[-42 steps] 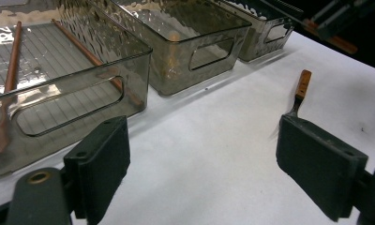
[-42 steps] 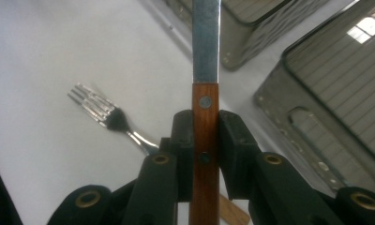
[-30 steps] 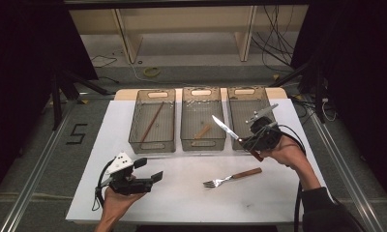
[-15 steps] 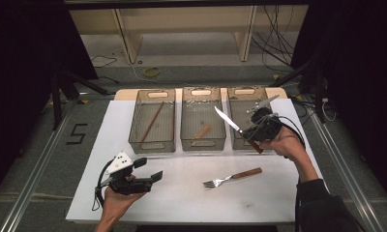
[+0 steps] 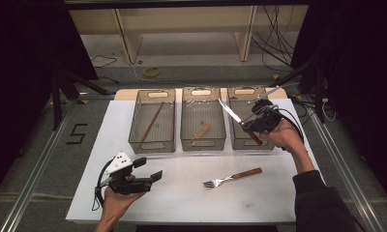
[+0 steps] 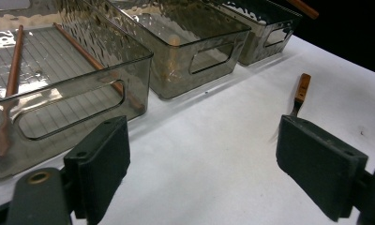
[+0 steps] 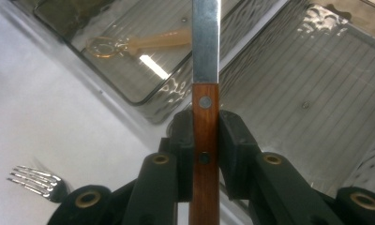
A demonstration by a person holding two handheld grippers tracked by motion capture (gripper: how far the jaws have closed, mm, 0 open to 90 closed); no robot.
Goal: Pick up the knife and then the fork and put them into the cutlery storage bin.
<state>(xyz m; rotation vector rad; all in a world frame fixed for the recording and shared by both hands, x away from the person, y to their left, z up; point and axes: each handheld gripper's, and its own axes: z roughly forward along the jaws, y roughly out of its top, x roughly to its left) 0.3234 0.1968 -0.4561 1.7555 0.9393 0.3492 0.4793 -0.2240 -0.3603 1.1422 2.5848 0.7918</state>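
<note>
**Knife clamped over the right-hand bin**

White counter fills the lower half of the high view, dark floor around it. Nearest, at lower left, the left gripper rests low above the counter; its fingers stand wide apart with nothing between them. Right of centre, a fork with a wooden handle lies flat on the counter, well apart from both grippers. Farther up, at centre right, the right gripper has its fingers pressed on the wooden handle of a knife, one pad on each side just below the blade. The blade points toward the upper left, above the gap between the middle bin and the right bin. A left bin holds a brown stick.
</note>
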